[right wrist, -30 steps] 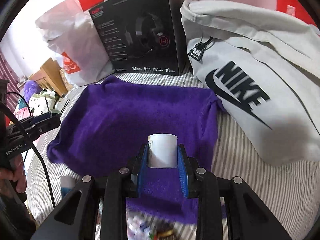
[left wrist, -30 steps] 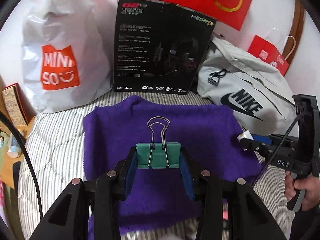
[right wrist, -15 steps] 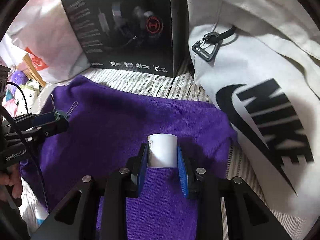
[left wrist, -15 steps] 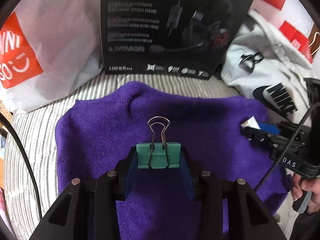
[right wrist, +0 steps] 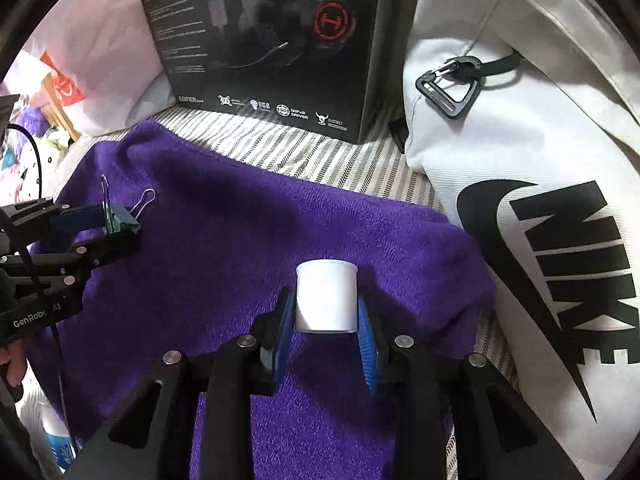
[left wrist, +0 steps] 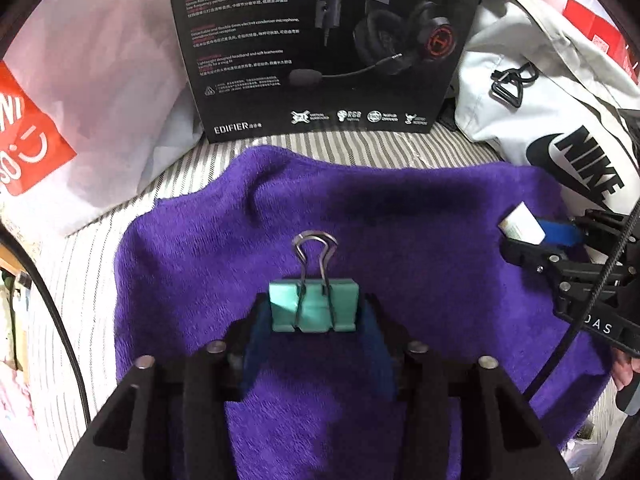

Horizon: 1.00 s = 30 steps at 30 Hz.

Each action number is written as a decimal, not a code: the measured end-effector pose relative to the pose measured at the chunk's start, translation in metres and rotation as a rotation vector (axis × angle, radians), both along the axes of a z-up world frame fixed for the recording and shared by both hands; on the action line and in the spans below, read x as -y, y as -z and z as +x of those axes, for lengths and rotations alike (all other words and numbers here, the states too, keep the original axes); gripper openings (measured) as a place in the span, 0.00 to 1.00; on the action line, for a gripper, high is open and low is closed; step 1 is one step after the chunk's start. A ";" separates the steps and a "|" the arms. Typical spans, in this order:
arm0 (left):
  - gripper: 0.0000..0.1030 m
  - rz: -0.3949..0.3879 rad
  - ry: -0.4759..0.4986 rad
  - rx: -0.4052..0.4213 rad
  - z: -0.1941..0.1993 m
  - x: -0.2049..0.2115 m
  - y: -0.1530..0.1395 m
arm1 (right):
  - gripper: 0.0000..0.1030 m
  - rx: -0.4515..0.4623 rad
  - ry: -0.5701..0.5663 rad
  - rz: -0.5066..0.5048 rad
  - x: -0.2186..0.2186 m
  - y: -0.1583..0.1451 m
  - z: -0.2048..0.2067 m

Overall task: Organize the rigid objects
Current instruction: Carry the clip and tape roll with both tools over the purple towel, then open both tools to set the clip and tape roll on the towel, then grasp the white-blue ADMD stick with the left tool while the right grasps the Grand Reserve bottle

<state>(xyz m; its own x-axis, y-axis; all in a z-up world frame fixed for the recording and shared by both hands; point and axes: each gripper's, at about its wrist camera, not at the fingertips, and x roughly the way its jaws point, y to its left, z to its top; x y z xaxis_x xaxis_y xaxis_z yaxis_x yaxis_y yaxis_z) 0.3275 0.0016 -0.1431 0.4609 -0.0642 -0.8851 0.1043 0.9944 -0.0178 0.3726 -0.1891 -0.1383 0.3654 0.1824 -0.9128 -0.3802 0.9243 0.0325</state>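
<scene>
My left gripper is shut on a green binder clip with its wire handles pointing forward, low over a purple towel. My right gripper is shut on a small white tube-like container over the right part of the same towel. In the right wrist view the left gripper with the clip is at the left. In the left wrist view the right gripper with the white container is at the right.
A black headset box stands behind the towel on a striped bed cover. A white Nike bag lies at the right, close to the right gripper. A white Miniso bag is at the left.
Both grippers have moved forward and down toward the towel, and the box and bags now loom larger. Each still holds its object.
</scene>
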 end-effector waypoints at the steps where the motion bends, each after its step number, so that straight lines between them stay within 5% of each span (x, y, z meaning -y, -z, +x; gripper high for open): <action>1: 0.58 -0.002 -0.001 -0.005 -0.001 0.000 0.001 | 0.40 -0.005 0.004 -0.001 0.001 0.000 -0.001; 3: 0.62 0.004 -0.001 -0.012 -0.005 0.000 0.002 | 0.48 -0.017 0.007 0.004 0.003 0.000 -0.003; 9: 0.62 -0.015 -0.049 -0.011 -0.031 -0.010 -0.007 | 0.49 -0.007 0.018 0.050 0.013 -0.022 -0.028; 19: 0.62 -0.115 -0.082 0.069 -0.144 -0.025 -0.055 | 0.50 0.046 0.056 0.128 0.050 -0.084 -0.126; 30: 0.62 -0.163 -0.165 -0.053 -0.189 -0.010 -0.013 | 0.55 0.023 0.141 0.193 0.077 -0.085 -0.217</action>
